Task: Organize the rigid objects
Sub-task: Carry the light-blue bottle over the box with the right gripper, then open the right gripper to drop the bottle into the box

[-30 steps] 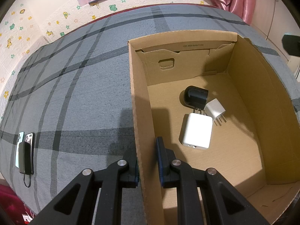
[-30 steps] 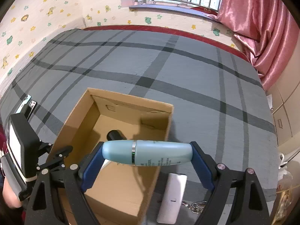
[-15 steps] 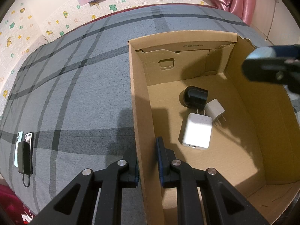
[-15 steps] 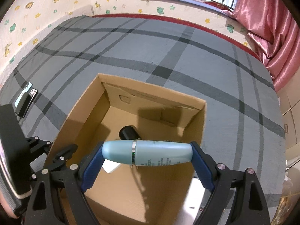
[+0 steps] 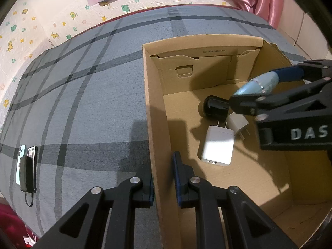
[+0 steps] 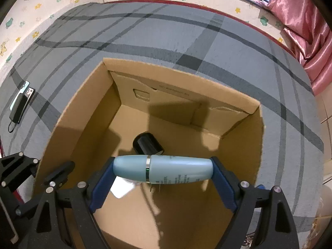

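- Since a second ago your right gripper [image 6: 162, 171] has carried the pale blue plastic bottle with a silver band [image 6: 164, 170] down and over the open brown cardboard box [image 6: 234, 98]; earlier it sat above the near rim with a white remote-like object visible outside the box, and that object is now out of view.
- Your right jaws are clenched on the bottle end to end, holding it crosswise above the box floor and clear of the things below.
- From the left wrist view, the bottle [image 5: 257, 85] hangs over the right part of the box, above the black cylindrical cap [image 5: 214, 109].
- Your left gripper [image 5: 164, 183] has not shifted: its jaws pinch the box's left wall [image 5: 154, 124], one finger outside, one inside.
- On the box floor lie the black cap, a large white rectangular charger [image 5: 217, 145] and a small white plug adapter [image 5: 237, 122], close together.
- Well apart on the grey plaid bed cover [image 5: 83, 103], at the left, lie two phones [image 5: 25, 161] with a black power bank on top.
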Available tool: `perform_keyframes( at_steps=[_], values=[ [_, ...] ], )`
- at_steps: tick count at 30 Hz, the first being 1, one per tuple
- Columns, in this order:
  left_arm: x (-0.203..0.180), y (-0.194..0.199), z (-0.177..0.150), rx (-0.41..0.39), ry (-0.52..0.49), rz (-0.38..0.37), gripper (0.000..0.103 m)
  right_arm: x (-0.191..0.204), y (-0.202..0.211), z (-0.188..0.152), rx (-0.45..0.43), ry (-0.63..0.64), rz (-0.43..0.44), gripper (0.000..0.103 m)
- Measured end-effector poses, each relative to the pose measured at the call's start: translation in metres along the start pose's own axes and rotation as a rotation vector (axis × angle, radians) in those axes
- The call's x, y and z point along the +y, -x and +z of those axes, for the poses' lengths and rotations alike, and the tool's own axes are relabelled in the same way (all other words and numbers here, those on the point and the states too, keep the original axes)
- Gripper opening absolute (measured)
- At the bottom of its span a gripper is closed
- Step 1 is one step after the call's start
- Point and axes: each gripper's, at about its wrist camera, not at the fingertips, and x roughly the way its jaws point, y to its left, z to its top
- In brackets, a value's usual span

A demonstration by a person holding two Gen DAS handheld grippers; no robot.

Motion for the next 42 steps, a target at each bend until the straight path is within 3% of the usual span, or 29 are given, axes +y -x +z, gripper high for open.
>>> perform_keyframes(
  at_steps=[8, 21, 42],
  values=[
    [0.001, 0.001, -0.001, -0.001, 0.003, -0.006, 0.016, 0.004, -0.015, 0.002, 0.037, 0.009, -0.011, 0.090],
    [0.001, 0.001, 0.000, 0.000, 0.004, -0.009, 0.016, 0.004, -0.012, 0.005, 0.026, 0.003, -0.001, 0.091],
    [-0.002, 0.000, 0.000, 0.001, -0.003, 0.006, 0.016, -0.010, 0.035, -0.001, -0.070, -0.028, -0.002, 0.099]
  ],
)
